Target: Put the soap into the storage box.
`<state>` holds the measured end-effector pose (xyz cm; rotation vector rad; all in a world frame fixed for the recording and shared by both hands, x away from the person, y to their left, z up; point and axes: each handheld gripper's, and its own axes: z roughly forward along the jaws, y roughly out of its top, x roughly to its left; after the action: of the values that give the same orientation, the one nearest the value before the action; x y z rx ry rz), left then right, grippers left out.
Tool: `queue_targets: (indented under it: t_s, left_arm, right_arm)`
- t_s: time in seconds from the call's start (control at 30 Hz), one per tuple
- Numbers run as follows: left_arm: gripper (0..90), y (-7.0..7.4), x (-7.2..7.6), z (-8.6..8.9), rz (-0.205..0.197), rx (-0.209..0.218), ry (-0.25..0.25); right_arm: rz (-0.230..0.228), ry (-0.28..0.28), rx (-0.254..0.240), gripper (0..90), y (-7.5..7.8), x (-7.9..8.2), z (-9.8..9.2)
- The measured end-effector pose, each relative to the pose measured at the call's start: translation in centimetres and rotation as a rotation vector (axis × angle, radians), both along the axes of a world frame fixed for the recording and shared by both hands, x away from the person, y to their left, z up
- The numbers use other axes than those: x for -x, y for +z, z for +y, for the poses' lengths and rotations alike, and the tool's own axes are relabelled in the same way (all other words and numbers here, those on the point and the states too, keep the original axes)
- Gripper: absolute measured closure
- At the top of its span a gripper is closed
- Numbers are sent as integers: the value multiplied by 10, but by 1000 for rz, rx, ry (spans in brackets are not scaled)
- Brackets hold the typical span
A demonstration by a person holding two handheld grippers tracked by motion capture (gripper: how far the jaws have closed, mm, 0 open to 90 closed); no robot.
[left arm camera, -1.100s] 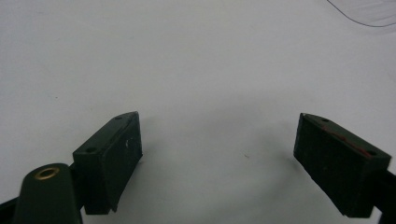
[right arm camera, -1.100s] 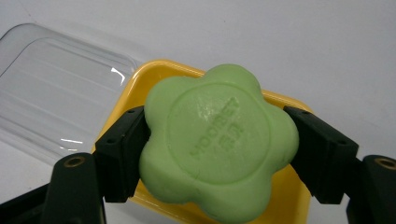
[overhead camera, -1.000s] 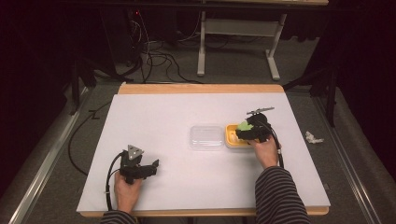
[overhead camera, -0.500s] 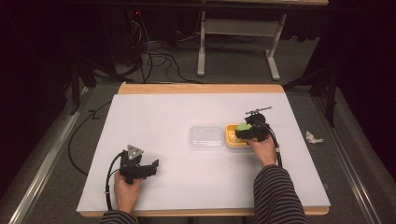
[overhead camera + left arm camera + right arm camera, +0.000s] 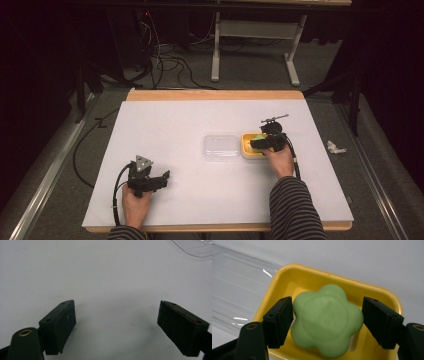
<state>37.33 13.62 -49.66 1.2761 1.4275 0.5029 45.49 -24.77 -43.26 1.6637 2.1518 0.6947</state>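
Observation:
A green flower-shaped soap point(image 5: 327, 322) lies in a yellow dish point(image 5: 337, 275) right of the table's middle. My right gripper point(image 5: 327, 310) reaches down into the dish point(image 5: 246, 150). Its jaws have just been closing with the soap between them, and both pads now touch the soap's sides. In the high view the right gripper point(image 5: 257, 142) covers most of the soap point(image 5: 258, 136). My left gripper point(image 5: 165, 176) rests near the front left of the white table. In its own view the left gripper point(image 5: 117, 312) stands open over bare tabletop.
A clear plastic lid point(image 5: 221, 147) lies flat just left of the dish, and its corner point(image 5: 197, 247) shows far off in the left gripper view. A crumpled white scrap point(image 5: 335, 147) lies on the floor to the right. Cables and a stand's legs are beyond the table.

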Motion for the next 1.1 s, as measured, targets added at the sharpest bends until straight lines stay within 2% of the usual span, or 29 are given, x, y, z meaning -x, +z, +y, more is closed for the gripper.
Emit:
queue_targets:
  t_s: [0.07, 0.33, 0.53, 0.77, 0.9, 1.1]
  left_arm:
    - [158, 0, 0, 0, 2, -1, -3]
    - [159, 0, 0, 0, 0, -1, -3]
    - [159, 0, 0, 0, 0, 1, -3]
    - [159, 0, 0, 0, 0, -1, -5]
    - [158, 0, 1, 0, -3, 0, -3]
    - [158, 0, 0, 0, -5, -5, -3]
  right_arm:
    - [-25, -9, -8, 321, 5, 2, -1]
    - [-82, -3, -29, 305, 15, 12, -4]
    - [-130, -28, -32, 324, 20, 22, -8]
    - [-167, -23, -40, 327, 29, 33, -14]
    - [-202, -36, -42, 340, 34, 42, -17]
    - [-229, -44, -48, 344, 37, 52, -23]
